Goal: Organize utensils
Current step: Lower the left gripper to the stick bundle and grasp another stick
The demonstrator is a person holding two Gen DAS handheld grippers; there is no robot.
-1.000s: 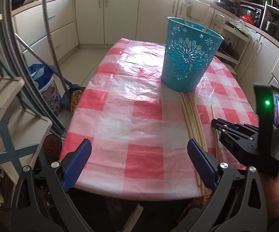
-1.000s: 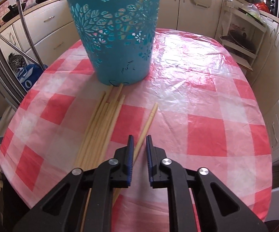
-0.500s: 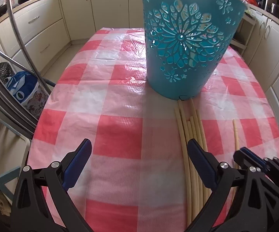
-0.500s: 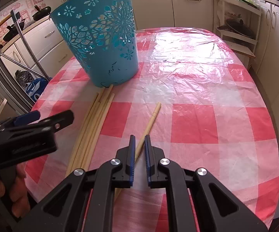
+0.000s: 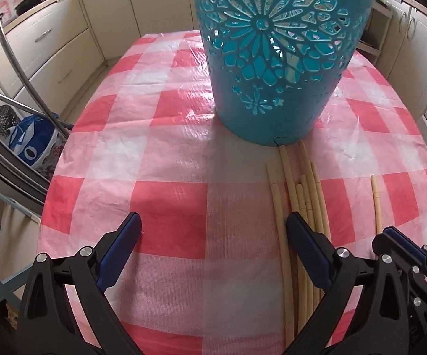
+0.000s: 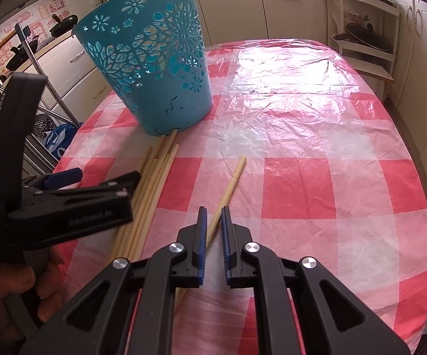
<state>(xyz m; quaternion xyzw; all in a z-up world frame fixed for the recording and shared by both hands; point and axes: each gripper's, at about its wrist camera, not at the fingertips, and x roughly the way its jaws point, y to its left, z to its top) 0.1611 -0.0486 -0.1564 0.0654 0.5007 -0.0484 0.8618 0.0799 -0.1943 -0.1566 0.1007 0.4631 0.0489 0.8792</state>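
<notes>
— Cream kitchen cabinets (image 5: 65, 44) are seen all round an oval table (image 5: 169, 136) covered by a red-and-white checked cloth. What is placed on it?

— A teal basket (image 6: 154, 68) with cut-out flowers is stood upright toward the far side. A bundle of pale chopsticks (image 5: 299, 204) is laid just in front of it, the farthest tips reaching its base. One single chopstick (image 6: 229, 186) is laid apart, to the right of the bundle.

— How is the left gripper (image 5: 213, 236) held?

— It is spread wide over the cloth with nothing between its blue pads; its right finger (image 5: 308, 248) is seen over the bundle, though contact cannot be judged from this angle.

— And the right gripper (image 6: 213, 230)?

— Its jaws are drawn narrow, with only a slim gap left. The single chopstick is seen running into that gap; it appears to be pinched, but the pads hide the contact. A hand (image 6: 15, 290) is seen at the left gripper's handle
</notes>
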